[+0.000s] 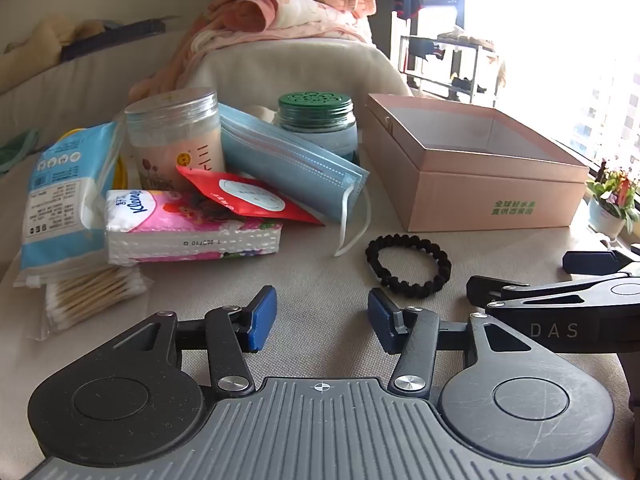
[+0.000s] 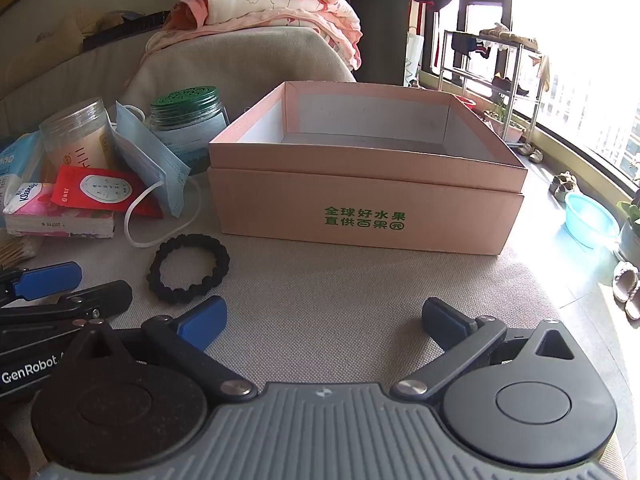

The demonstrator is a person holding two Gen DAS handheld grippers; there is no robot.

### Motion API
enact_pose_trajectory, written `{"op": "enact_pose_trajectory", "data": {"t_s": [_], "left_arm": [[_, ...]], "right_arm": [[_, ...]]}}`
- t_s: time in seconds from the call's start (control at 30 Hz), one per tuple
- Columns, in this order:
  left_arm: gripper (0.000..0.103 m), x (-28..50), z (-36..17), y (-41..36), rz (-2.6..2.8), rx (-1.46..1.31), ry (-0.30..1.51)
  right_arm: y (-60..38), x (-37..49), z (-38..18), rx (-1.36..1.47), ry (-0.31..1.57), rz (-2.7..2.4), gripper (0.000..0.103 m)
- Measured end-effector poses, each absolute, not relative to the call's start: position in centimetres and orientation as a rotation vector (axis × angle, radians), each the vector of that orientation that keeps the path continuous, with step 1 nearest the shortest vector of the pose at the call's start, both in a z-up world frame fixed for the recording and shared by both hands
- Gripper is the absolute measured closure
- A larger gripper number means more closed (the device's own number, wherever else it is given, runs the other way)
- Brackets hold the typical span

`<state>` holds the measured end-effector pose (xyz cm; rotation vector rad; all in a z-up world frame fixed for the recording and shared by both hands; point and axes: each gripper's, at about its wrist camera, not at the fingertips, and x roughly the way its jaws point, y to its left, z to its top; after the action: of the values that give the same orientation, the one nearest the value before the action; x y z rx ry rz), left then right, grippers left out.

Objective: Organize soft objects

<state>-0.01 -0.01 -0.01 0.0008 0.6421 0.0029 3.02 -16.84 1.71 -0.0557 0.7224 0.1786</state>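
Soft objects heaped left of the open cardboard box (image 2: pixel 366 216) on the fabric-covered surface (image 1: pixel 320 276): tissue pack (image 1: pixel 192 226), face masks (image 1: pixel 292 160), then black braided band (image 1: pixel 408 266) lying flat, ahead and right of left hand-held gripper (image 1: pixel 322 320), ahead and left of right hand-held gripper (image 2: pixel 324 320). Both spread, pinching nothing; left probably nearer.

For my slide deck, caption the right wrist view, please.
Open right gripper hovering before the empty pink cardboard box, black braided bracelet lying nearby.
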Motion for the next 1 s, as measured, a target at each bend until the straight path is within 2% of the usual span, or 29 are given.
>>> {"op": "enact_pose_trajectory", "data": {"t_s": [1.0], "left_arm": [[0.048,-0.05,0.1,-0.17,0.0,-0.008,0.643]], "right_arm": [[-16.82,3.03,1.7,-0.056,0.722,0.178,0.0]]}}
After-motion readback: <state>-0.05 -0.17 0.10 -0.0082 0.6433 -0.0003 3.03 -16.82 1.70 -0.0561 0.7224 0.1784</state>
